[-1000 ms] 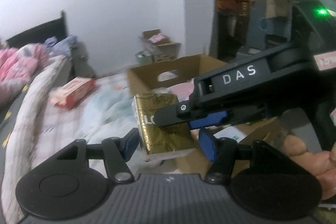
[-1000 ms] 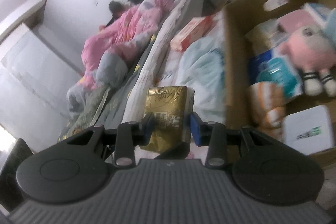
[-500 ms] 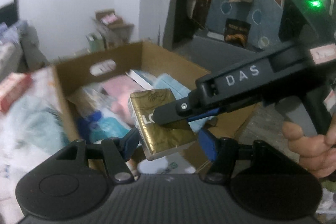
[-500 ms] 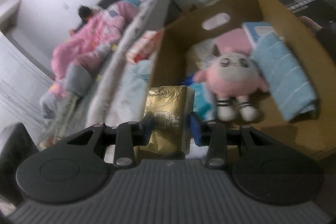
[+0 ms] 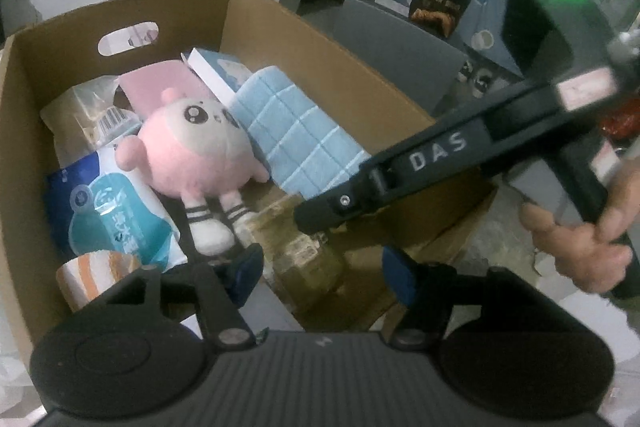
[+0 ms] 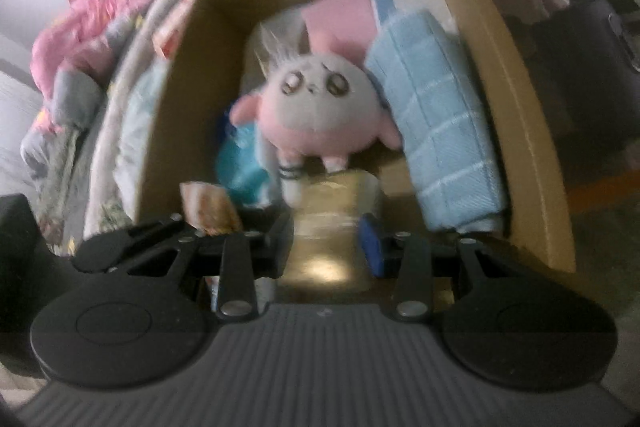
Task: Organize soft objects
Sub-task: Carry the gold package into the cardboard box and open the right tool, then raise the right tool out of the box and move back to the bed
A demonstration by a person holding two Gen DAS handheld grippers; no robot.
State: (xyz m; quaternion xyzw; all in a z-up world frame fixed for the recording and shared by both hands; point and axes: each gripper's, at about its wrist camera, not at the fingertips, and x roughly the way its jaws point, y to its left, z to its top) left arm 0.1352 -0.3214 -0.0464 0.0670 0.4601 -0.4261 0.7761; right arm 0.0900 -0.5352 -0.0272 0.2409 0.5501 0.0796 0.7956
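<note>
While the right tongs (image 6: 326, 241) clamp the gold tissue pack (image 6: 326, 227) low inside the cardboard box (image 5: 280, 27) just below the pink plush toy (image 5: 192, 151), the left tongs (image 5: 320, 271) are opening, gripping nothing.

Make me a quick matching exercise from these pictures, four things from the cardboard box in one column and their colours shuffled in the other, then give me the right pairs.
Things:
1. round plush toy
2. folded quilted towel
3. tissue pack clamped in the right gripper
4. plastic pouch beside the plush toy

Colours:
A. gold
B. teal and white
C. pink with a pale face
D. light blue with white lines

Pairs: 1-C, 2-D, 3-A, 4-B
</note>
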